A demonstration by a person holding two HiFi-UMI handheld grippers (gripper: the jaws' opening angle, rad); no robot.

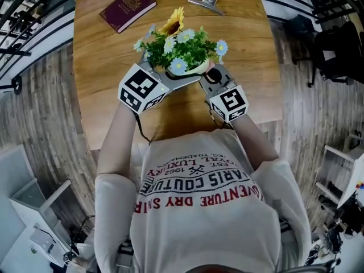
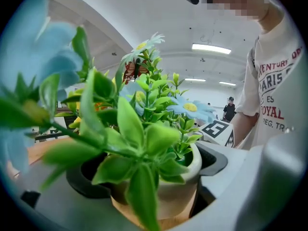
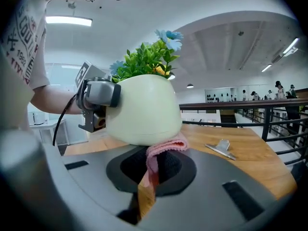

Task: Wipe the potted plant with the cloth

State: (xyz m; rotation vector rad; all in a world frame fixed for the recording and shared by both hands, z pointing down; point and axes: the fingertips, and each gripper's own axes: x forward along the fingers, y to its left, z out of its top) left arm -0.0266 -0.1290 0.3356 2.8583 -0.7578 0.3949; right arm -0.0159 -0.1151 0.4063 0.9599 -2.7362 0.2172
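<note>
- The left gripper (image 1: 164, 79) has its jaws closed on the potted plant (image 1: 181, 51). In the left gripper view the cream pot (image 2: 166, 189) fills the gap between them, one jaw against each side.
- The right gripper (image 3: 148, 174) has its jaws pressed together on a pink cloth (image 3: 166, 147). The folded end of the cloth sticks out past the tips at 12 o'clock.
- That folded end touches the lower wall of the pot, at about 6 o'clock on the pot in the right gripper view.
- In the head view the two grippers meet under the plant. The left one comes in from 8 o'clock and the right one from 4 o'clock.
- The plant sits over the near part of the wooden table (image 1: 102, 67), straight ahead of the person's chest at 12 o'clock. Its blue-white daisies and one yellow flower face up.
- A maroon booklet (image 1: 128, 8) lies on the table at 10 o'clock from the plant, well apart from it.
- A metal clip (image 1: 207, 3) lies at 1 o'clock from the plant, also well apart.
</note>
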